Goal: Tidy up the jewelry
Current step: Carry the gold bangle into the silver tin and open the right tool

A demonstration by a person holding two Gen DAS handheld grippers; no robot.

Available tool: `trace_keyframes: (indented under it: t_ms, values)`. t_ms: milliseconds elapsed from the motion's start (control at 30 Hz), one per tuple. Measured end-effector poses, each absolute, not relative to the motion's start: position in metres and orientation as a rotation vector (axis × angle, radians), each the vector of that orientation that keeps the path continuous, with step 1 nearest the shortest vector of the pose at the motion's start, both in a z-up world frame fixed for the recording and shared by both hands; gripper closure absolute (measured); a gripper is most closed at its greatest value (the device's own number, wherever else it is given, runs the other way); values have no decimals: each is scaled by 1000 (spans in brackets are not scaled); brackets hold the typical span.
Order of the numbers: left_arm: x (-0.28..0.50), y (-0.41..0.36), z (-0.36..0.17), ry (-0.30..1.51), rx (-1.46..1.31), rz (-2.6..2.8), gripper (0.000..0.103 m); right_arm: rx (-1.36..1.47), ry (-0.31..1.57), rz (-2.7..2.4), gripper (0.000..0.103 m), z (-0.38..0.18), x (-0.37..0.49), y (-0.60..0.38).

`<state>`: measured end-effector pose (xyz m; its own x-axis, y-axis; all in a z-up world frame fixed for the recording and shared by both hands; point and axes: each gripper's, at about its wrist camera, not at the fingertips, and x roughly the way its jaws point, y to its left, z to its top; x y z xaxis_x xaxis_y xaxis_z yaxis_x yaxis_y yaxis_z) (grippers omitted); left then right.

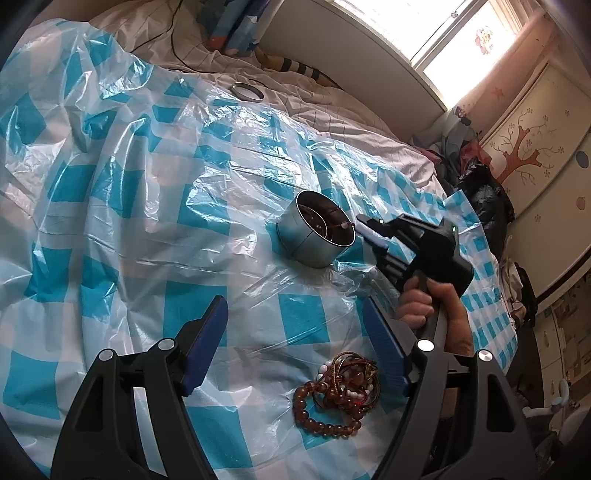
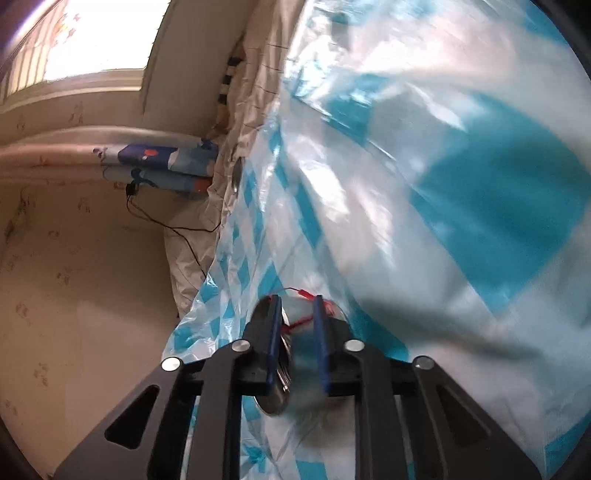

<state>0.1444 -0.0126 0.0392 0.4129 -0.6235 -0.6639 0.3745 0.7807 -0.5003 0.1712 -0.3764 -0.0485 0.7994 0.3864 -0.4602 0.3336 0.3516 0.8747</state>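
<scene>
A tangle of brown bead bracelets and cords [image 1: 336, 391] lies on the blue-checked plastic sheet [image 1: 147, 221], just below and between the fingers of my left gripper [image 1: 294, 302], which stands wide open and empty. Farther off sits a round metal tin [image 1: 317, 232] with dark jewelry inside. A red cord with a pale bead [image 1: 345, 225] hangs over its right rim. My right gripper [image 1: 360, 223], held by a hand, has its tips at that rim. In the right wrist view it [image 2: 296, 301] is rolled sideways, pads a narrow gap apart, the red cord [image 2: 295, 325] crossing the gap and the tin [image 2: 273, 404] just beyond.
The tin's round lid [image 1: 247, 92] lies on the pale bedsheet at the far edge of the plastic. Pillows [image 1: 236, 26] and a black cable [image 1: 173, 40] are at the headboard. A heap of clothes [image 1: 476, 177] sits by the decorated wardrobe on the right.
</scene>
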Motion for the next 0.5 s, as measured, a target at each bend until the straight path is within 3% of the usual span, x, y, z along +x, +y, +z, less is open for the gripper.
trace_keyframes:
  t_ms: [200, 267, 300, 500]
  values:
    - [144, -13, 39, 956, -295, -639, 31, 1147, 730, 95, 94, -24, 180, -366]
    - [144, -13, 40, 955, -294, -641, 31, 1230, 750, 60, 65, -37, 173, -372]
    - [144, -13, 41, 953, -294, -642, 31, 1282, 764, 41, 61, -46, 168, -376]
    - [144, -14, 40, 954, -293, -639, 30, 1450, 763, 54, 61, -78, 167, -378]
